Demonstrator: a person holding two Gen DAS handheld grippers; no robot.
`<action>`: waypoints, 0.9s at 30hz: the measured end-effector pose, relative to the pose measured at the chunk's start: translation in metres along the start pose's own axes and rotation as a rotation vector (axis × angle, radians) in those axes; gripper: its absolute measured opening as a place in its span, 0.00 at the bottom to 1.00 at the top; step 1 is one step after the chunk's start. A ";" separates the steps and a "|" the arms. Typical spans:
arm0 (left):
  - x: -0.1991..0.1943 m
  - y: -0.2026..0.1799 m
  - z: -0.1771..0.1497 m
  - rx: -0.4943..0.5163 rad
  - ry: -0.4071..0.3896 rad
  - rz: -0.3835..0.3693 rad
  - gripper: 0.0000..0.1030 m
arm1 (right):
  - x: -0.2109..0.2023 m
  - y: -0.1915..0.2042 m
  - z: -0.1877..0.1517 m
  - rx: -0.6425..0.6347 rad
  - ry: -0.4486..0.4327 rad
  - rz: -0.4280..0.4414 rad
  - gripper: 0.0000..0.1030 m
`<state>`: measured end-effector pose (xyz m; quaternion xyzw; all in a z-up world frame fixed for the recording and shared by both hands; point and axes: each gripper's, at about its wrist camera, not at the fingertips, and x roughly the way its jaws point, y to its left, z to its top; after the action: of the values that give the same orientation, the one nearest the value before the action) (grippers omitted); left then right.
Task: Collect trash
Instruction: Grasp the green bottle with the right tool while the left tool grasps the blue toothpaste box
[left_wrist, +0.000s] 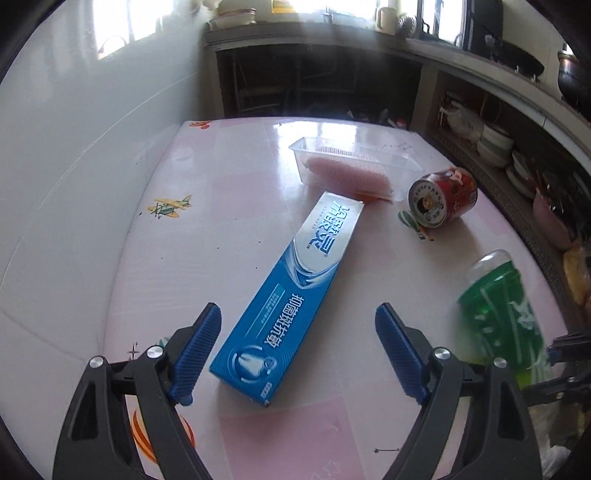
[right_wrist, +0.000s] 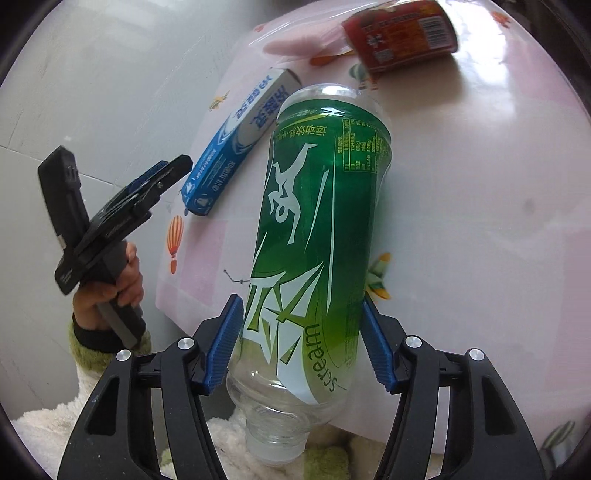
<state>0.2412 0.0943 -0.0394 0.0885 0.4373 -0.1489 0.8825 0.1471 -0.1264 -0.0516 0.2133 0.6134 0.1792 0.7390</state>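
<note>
My right gripper (right_wrist: 301, 328) is shut on a clear plastic bottle with a green label (right_wrist: 314, 236), held above the table's near edge with its neck pointing toward me; the bottle also shows in the left wrist view (left_wrist: 506, 314). My left gripper (left_wrist: 297, 332) is open and empty, its fingers on either side of the near end of a blue toothpaste box (left_wrist: 291, 295) that lies flat on the pink table (left_wrist: 229, 236). The box also shows in the right wrist view (right_wrist: 240, 144). A red can (left_wrist: 443, 195) lies on its side farther back.
A clear plastic tray (left_wrist: 354, 166) with a pink sponge sits behind the box. A white wall (left_wrist: 74, 177) borders the table's left side. Shelves with bowls and pots (left_wrist: 509, 155) stand to the right. The left gripper's handle and hand show in the right wrist view (right_wrist: 107, 236).
</note>
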 end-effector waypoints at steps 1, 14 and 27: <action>0.010 -0.001 0.004 0.023 0.028 0.015 0.81 | -0.004 -0.004 -0.003 0.007 -0.008 -0.005 0.57; 0.050 -0.011 0.007 0.077 0.165 0.046 0.53 | -0.023 -0.017 -0.017 0.020 -0.091 -0.047 0.57; -0.008 -0.062 -0.053 -0.077 0.224 -0.103 0.53 | -0.045 -0.040 -0.020 0.084 -0.141 -0.062 0.57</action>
<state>0.1759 0.0528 -0.0660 0.0482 0.5426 -0.1665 0.8219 0.1194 -0.1821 -0.0385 0.2372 0.5731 0.1146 0.7760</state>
